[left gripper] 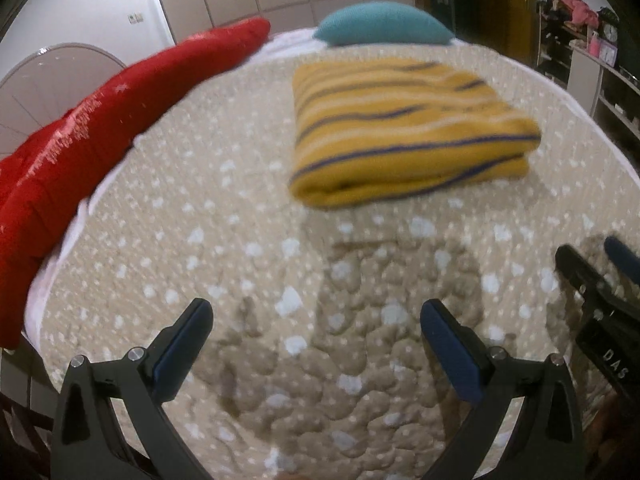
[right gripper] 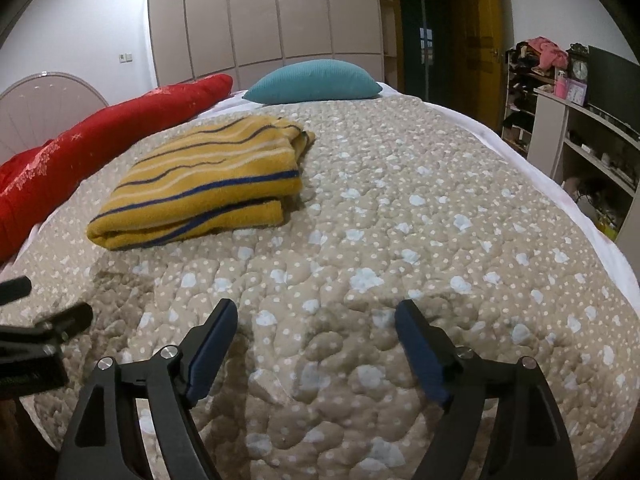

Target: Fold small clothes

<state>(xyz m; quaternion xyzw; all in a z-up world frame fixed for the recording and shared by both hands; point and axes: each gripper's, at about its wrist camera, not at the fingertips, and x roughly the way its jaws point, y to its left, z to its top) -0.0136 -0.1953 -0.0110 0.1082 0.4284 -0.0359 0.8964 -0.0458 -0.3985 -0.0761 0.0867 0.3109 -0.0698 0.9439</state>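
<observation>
A folded yellow garment (left gripper: 404, 128) with dark blue and pale stripes lies on the beige dotted quilt (left gripper: 248, 248); in the right wrist view the folded yellow garment (right gripper: 204, 184) sits left of centre on the quilt (right gripper: 420, 220). My left gripper (left gripper: 316, 316) hovers over bare quilt well short of the garment, jaws wide apart and empty. My right gripper (right gripper: 316, 316) is likewise open over bare quilt with nothing between its fingers. The right gripper (left gripper: 592, 256) shows at the right edge of the left wrist view, the left gripper (right gripper: 48, 300) at the left edge of the right wrist view.
A long red cushion (right gripper: 100, 136) lies along the bed's left side, and a teal pillow (right gripper: 316, 82) rests at the far end. Wardrobe doors (right gripper: 260, 20) stand behind. Shelving (right gripper: 576, 128) with clutter lines the right wall.
</observation>
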